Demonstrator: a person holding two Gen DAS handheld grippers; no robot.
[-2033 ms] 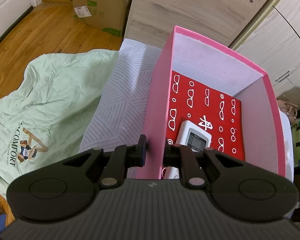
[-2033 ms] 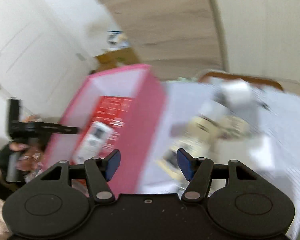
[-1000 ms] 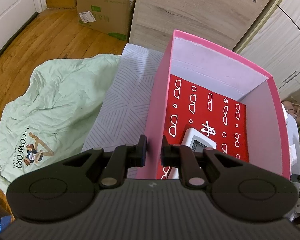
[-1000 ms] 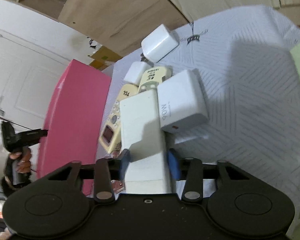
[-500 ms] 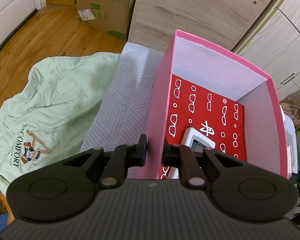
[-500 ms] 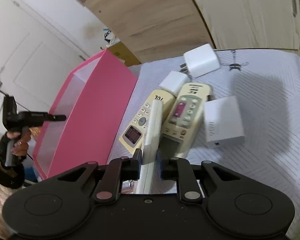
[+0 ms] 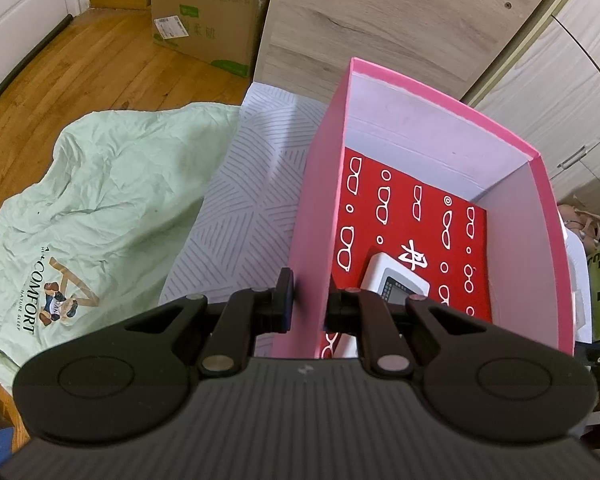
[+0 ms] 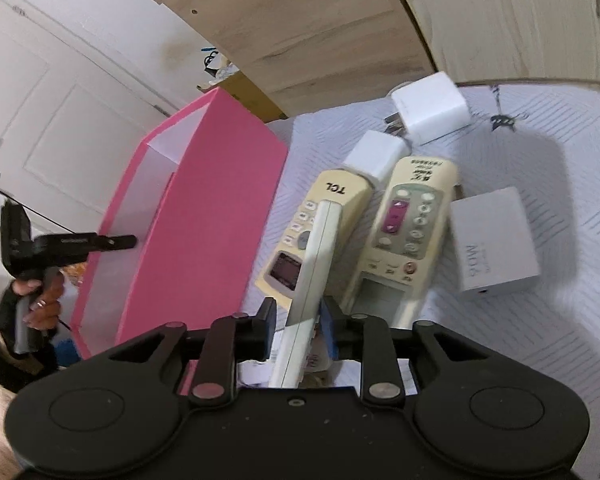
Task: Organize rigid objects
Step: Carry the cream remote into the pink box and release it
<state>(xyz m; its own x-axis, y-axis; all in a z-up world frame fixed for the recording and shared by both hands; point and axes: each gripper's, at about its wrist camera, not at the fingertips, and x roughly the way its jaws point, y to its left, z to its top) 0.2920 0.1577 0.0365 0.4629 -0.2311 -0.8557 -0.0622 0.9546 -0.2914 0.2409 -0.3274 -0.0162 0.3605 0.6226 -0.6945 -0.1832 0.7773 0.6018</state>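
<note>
Since the frame a second back, the white remote [image 8: 316,272] has turned from lying flat among the others, broad face up, to standing on its narrow edge between my right tool's pads, raised over the heap. My right tool [image 8: 298,324] has just been opening its jaws a little; the remote is between them, the blue pad on one side against it, the other pad close beside it, so I record it as held. My left tool [image 7: 306,300] has not shifted: its jaws are narrow and clamped on the near wall of the pink box [image 7: 320,200], one pad outside, one inside.

Inside the box a red patterned sheet [image 7: 412,216] covers the floor, and a small white device with a screen [image 7: 396,276] lies on it near my left tool.

On the quilted white bed cover [image 8: 560,320], just beside the box, lie a cream TCL remote [image 8: 300,236], a second cream remote [image 8: 408,216] with pink buttons, a grey-white adapter [image 8: 492,240], and two white plug blocks [image 8: 430,108] at the far end. A pale green quilt [image 7: 100,200] lies to the box's other side.
</note>
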